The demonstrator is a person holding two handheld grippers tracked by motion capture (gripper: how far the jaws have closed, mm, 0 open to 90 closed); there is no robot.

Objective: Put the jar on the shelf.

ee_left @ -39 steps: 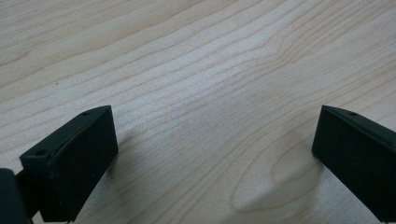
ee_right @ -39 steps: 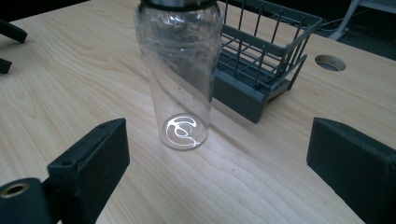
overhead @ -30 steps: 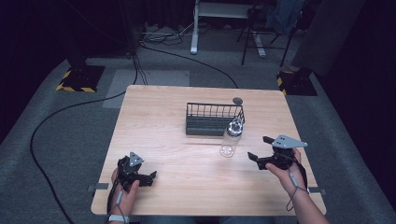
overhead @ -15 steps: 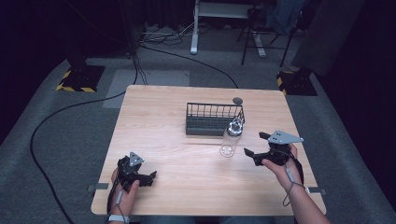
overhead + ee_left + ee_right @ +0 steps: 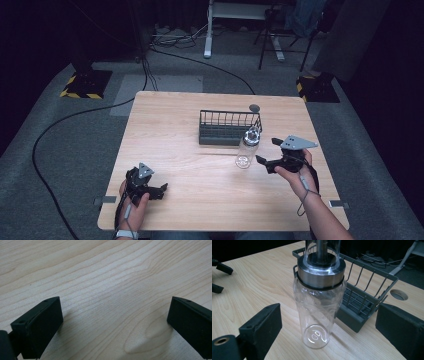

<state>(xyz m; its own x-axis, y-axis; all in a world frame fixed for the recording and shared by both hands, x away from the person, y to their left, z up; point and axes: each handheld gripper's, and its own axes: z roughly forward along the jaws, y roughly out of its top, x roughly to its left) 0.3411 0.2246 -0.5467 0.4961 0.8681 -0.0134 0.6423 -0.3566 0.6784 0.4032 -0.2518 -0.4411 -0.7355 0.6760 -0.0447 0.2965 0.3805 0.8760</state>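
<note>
One bottle (image 5: 247, 148), one rack (image 5: 229, 128), two grippers on the table (image 5: 200, 107).

The clear bottle, steel-collared and seemingly empty, stands upright just in front of the rack's right end; I cannot see anything in the rack. My right gripper (image 5: 270, 153) lies level just right of the bottle, jaws wide apart on either side of it, gripping nothing. My left gripper (image 5: 157, 189) rests well left of the bottle near the table's front edge, jaws spread wide, empty.

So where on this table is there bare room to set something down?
The wide strip left of the basket and the middle stretch between the left claw and the bottle are bare. It is crowded around bottle, basket and right claw.
</note>
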